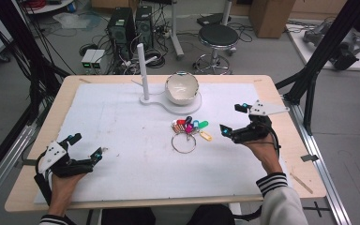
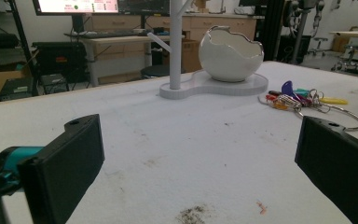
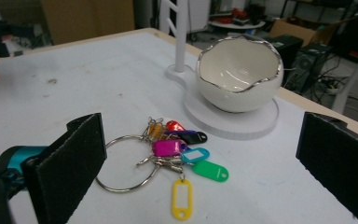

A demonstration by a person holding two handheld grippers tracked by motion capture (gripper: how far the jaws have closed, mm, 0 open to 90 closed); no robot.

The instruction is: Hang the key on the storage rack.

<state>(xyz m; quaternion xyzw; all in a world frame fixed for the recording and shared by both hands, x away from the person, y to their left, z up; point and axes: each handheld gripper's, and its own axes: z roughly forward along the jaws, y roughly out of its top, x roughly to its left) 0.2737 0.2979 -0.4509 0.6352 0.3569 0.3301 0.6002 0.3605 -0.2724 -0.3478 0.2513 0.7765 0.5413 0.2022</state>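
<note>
Near the table's far-right middle, a light, floppy ring of coloured key tags [image 1: 190,130] seems best pinched by its stiff metal ring [image 3: 126,164]; both the left gripper [image 1: 85,146] and right gripper [image 1: 232,118] gape wide, empty.

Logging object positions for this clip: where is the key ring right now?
In the high view, the key ring lies on the white mat just in front of the egg-shaped bowl, nearer the right gripper.

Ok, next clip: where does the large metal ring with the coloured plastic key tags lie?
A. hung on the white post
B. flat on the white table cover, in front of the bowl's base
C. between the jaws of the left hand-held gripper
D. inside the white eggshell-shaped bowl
B: the large metal ring with coloured plastic key tags lies flat on the white table cover, just in front of the white eggshell-shaped bowl; both hand-held grippers are open and apart from it.
</note>
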